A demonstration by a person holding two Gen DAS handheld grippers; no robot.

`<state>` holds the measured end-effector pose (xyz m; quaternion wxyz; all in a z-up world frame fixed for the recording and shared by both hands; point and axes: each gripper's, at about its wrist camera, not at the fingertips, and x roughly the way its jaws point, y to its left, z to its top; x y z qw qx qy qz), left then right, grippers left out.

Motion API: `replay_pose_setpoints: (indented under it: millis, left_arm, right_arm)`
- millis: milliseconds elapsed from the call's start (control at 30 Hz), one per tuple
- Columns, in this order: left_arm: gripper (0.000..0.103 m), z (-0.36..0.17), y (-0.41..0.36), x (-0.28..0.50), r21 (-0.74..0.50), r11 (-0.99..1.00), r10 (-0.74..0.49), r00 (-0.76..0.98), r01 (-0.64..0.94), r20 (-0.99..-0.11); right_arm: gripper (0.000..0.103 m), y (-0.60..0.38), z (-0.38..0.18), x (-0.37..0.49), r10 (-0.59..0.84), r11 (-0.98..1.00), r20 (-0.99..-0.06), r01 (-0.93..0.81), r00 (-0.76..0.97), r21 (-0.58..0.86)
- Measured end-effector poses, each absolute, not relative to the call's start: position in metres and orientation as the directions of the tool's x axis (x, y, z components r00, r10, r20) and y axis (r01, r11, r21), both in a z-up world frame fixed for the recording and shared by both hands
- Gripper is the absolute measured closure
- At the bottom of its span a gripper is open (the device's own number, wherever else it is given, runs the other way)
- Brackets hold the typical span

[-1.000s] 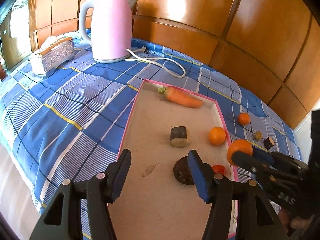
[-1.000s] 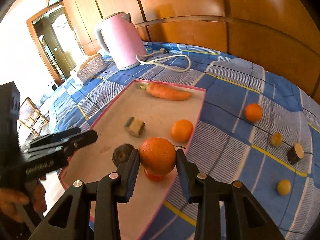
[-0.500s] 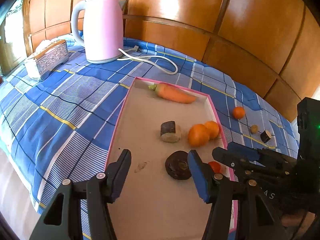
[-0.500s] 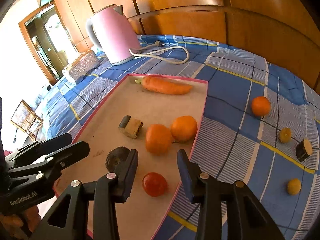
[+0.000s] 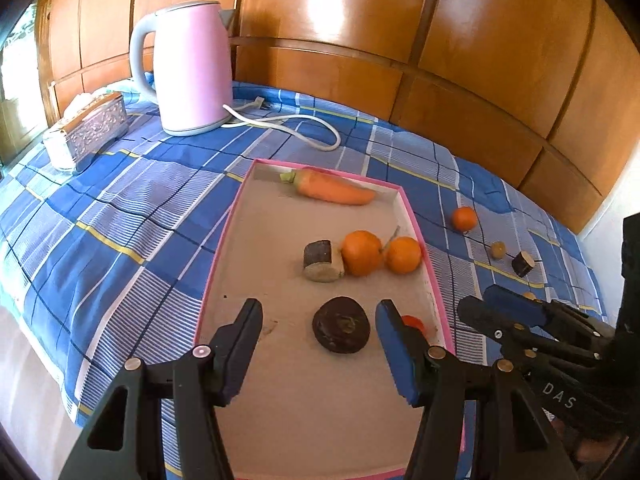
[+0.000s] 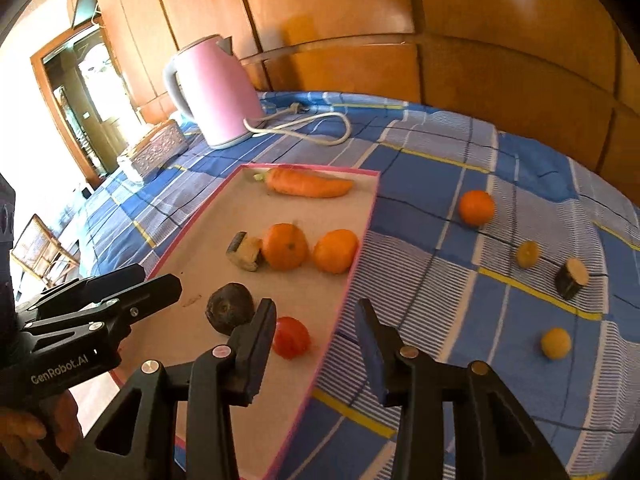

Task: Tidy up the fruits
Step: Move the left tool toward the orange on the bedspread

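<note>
A pink-rimmed tray (image 5: 412, 216) (image 6: 362, 240) holds a carrot (image 5: 332, 190) (image 6: 308, 185), two oranges (image 5: 361, 253) (image 5: 404, 255) (image 6: 285, 247) (image 6: 335, 251), a cut brown chunk (image 5: 322, 261) (image 6: 245, 252), a dark round fruit (image 5: 341, 325) (image 6: 230, 309) and a red tomato (image 6: 291, 337). A third orange (image 6: 476, 208) (image 5: 464, 219), two small yellow fruits (image 6: 528, 254) (image 6: 556, 343) and another brown chunk (image 6: 572, 278) lie on the cloth right of the tray. My left gripper (image 5: 318, 344) is open over the tray's near end. My right gripper (image 6: 316, 340) is open and empty above the tray's right rim.
A pink kettle (image 5: 188, 68) with a white cord (image 5: 288, 124) stands at the back. A silver box (image 5: 90, 132) lies at the far left. Wooden panels (image 5: 440, 40) close the back. The blue checked cloth (image 5: 100, 208) drops off at the near left edge.
My right gripper opened and let go of the orange, which now sits in the tray beside the other orange. The right gripper then drew back toward the tray's right rim.
</note>
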<state>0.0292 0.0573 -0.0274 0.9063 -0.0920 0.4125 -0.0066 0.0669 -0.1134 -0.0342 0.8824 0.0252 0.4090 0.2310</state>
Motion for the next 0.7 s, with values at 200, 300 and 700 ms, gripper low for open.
replay_pose_setpoints:
  millis: [200, 300, 700]
  left_arm:
    - [0.043, -0.027, 0.048, 0.028, -0.158, 0.987, -0.092, 0.657, -0.042, -0.749]
    - [0.043, -0.027, 0.043, 0.028, -0.148, 0.989, -0.095, 0.656, -0.025, -0.749]
    - [0.043, -0.025, 0.019, 0.031, -0.117, 0.992, -0.115, 0.643, 0.039, -0.757]
  right_arm:
    - [0.062, -0.123, -0.034, 0.061, 0.403, 0.905, -0.706, -0.366, 0.582, 0.215]
    - [0.062, -0.131, -0.034, 0.057, 0.386, 0.914, -0.701, -0.351, 0.599, 0.203]
    - [0.062, -0.176, -0.043, 0.056, 0.308, 0.951, -0.714, -0.232, 0.629, 0.206]
